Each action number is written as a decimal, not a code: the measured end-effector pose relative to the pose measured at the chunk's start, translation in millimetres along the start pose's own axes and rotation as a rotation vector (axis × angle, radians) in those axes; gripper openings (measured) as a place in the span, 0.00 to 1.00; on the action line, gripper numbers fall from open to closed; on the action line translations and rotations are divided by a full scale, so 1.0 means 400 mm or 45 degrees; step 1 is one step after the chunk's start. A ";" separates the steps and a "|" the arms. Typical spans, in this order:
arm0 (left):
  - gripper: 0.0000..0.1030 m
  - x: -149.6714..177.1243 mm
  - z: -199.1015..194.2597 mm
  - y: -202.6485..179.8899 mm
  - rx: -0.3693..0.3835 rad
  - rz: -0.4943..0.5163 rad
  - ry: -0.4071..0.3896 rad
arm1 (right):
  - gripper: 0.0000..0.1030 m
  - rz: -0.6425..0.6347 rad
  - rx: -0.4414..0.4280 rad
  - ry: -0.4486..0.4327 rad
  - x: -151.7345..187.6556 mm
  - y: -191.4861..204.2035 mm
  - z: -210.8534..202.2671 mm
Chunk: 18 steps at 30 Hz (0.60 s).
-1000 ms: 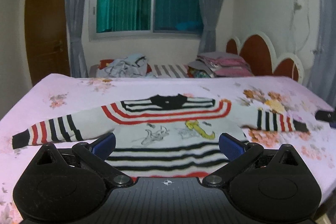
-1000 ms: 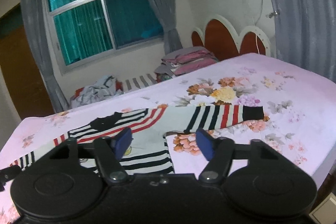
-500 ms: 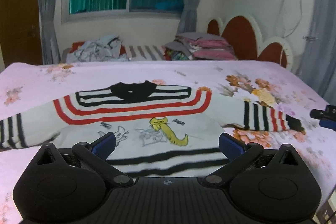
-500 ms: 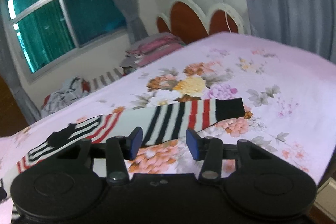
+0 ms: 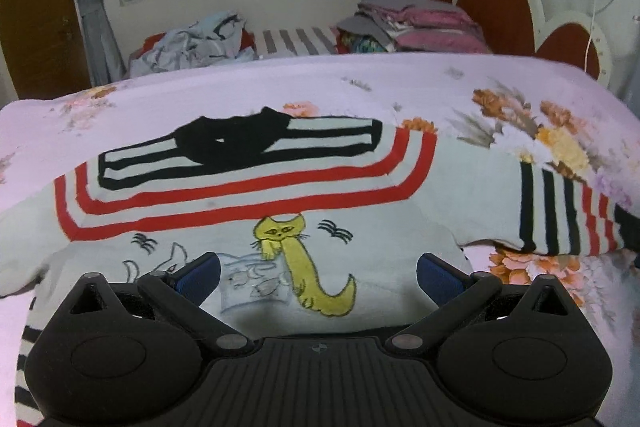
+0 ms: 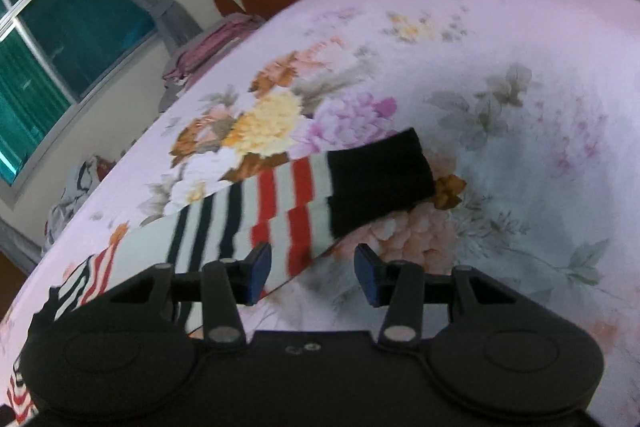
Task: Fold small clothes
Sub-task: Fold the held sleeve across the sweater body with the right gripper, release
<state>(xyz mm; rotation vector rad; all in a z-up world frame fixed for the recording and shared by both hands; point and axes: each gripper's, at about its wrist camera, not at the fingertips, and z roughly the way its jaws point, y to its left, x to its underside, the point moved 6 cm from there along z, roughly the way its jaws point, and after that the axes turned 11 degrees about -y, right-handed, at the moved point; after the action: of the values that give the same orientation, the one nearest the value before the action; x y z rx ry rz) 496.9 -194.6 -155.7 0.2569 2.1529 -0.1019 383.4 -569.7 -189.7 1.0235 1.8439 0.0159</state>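
Left wrist view. We hold the left gripper (image 5: pixel 318 273) low over the small white knit sweater with red and black stripes (image 5: pixel 248 195), which lies spread flat, front up, on the pink floral bedsheet (image 5: pixel 440 83). Its two blue-padded fingers (image 5: pixel 198 271) stand wide apart and hold nothing; the yellow cat print (image 5: pixel 304 267) on the sweater's chest shows in the gap between them. The black collar (image 5: pixel 232 139) points to the far side. The right sleeve (image 5: pixel 560 219), banded in black and red, extends to the right across the sheet's flower pattern. At the far edge of the bed we see a loose heap of grey and pale blue clothes (image 5: pixel 196 43) on the left and a stack of folded pink and grey textiles (image 5: pixel 412 27) on the right, just in front of the red scalloped headboard with white trim (image 5: pixel 500 3).

Right wrist view. We hold the right gripper (image 6: pixel 310 273) tilted, near the cuff end of the same sleeve (image 6: pixel 280 203). Its blue-padded fingers (image 6: pixel 258 273) are apart with nothing between them. The left finger overlaps the sleeve's near edge in this view; we cannot tell whether it touches the fabric. The black cuff (image 6: pixel 376 179) lies flat just beyond the gap, on the bedsheet (image 6: pixel 520 67). The view is motion-blurred.
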 end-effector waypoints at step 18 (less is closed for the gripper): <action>1.00 -0.033 0.050 0.172 -0.188 0.007 0.095 | 0.07 -0.139 0.093 0.075 -0.053 -0.001 0.136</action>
<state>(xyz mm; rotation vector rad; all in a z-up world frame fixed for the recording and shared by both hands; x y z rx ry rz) 535.7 -133.1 -154.2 0.1840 2.2211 0.0707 427.4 -605.7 -202.0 0.9803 1.9638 -0.0878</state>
